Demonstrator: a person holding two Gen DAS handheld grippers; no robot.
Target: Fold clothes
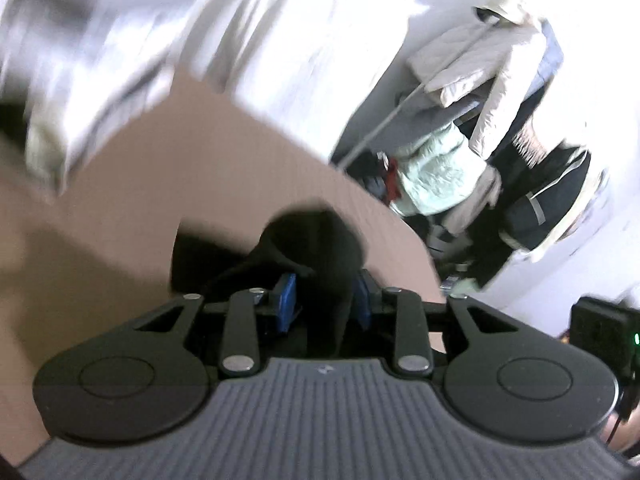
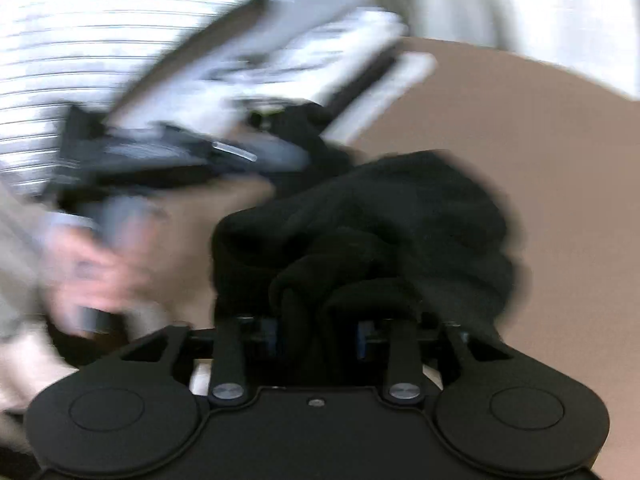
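Black cloth [image 1: 320,236] sits at lower centre of the left wrist view, pinched by the left gripper [image 1: 325,300] over the tan surface [image 1: 120,208]; hanging coats [image 1: 480,100] fill the upper right. In the right wrist view, the right gripper [image 2: 320,336] clamps bunched cloth at centre, blurred

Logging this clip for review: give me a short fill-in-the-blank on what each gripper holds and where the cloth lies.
1. The garment bunched in the right gripper is ____ in colour.
2. The left gripper is shut on the same ____ garment.
3. The garment lies over a ____ table.
4. Jackets hang in the ____ wrist view.

Missing words: black; black; brown; left
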